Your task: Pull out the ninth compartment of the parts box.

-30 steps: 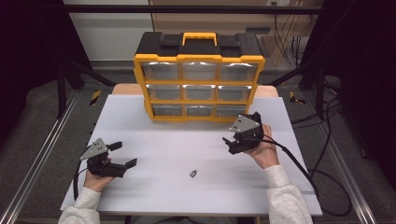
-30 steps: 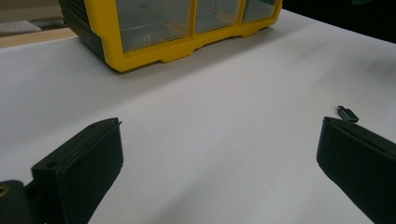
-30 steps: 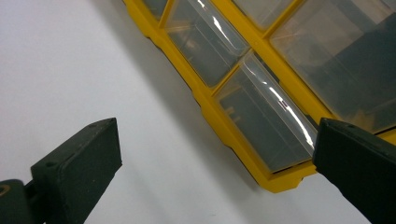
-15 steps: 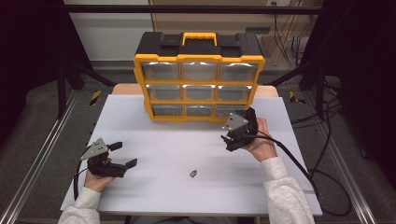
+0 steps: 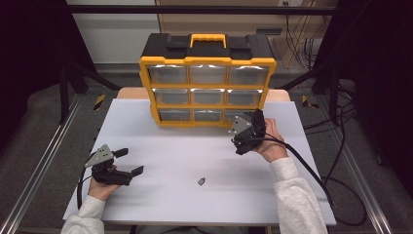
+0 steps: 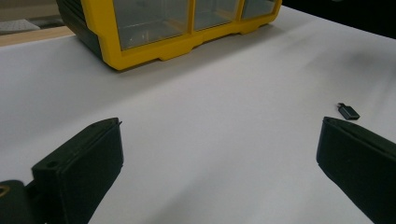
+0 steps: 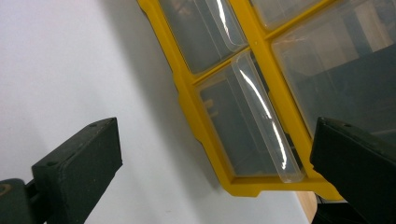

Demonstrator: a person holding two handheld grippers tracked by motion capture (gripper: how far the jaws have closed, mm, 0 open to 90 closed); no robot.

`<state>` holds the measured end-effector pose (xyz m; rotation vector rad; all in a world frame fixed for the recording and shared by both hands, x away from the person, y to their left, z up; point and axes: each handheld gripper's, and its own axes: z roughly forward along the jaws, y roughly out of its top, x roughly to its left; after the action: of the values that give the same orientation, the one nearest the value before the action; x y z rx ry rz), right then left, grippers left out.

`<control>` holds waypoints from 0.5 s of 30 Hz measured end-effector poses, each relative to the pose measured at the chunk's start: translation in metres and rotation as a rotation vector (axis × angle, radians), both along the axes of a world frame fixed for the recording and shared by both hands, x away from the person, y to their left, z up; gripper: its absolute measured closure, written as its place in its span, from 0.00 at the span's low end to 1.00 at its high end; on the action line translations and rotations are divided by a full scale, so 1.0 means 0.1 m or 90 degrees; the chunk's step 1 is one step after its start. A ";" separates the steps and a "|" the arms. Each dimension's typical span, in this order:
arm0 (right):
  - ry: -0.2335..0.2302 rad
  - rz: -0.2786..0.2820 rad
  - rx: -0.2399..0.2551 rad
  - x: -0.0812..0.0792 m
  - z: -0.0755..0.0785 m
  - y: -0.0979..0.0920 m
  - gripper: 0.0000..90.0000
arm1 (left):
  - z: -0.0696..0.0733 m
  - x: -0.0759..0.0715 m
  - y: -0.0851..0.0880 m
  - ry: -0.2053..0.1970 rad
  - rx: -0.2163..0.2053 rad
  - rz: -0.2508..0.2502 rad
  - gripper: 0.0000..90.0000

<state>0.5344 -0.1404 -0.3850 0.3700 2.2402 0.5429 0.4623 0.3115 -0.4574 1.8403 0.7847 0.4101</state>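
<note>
A yellow-framed organiser (image 5: 207, 83) with a black top and clear drawers stands at the back of the white table (image 5: 170, 204). My right gripper (image 5: 249, 127) is open and rolled sideways, close in front of the organiser's bottom right drawer (image 5: 236, 115). In the right gripper view that clear drawer (image 7: 243, 121) lies tilted between the wide-apart jaws of the gripper (image 7: 215, 154), apart from them. My left gripper (image 5: 130, 161) rests open near the table's front left, holding nothing. A small dark adapter (image 5: 201, 181) lies on the table; in the left gripper view the adapter (image 6: 349, 112) sits just beyond the right jaw.
The organiser's yellow base (image 6: 159, 46) shows ahead in the left gripper view, across bare white table (image 6: 210, 116). A black cable (image 5: 311, 180) trails from the right gripper off the table's right edge. Metal rails (image 5: 44, 161) run along both sides of the table.
My right gripper has moved forward and slightly left, up to the organiser's bottom right drawer. The left gripper and the adapter have stayed put.
</note>
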 end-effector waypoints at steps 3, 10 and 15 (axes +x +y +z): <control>0.000 -0.005 -0.007 0.01 0.00 0.01 0.03 | 0.00 0.00 0.00 0.000 0.000 0.000 0.00; -0.003 -0.005 -0.028 0.07 -0.01 0.02 0.03 | 0.00 0.00 0.00 -0.001 0.000 0.001 0.00; -0.006 -0.003 -0.035 0.09 -0.01 0.05 0.03 | 0.00 0.00 0.00 -0.001 -0.001 0.002 0.00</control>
<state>0.5439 -0.1354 -0.3862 0.3430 2.2397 0.4784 0.4621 0.3120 -0.4571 1.8376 0.7866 0.4131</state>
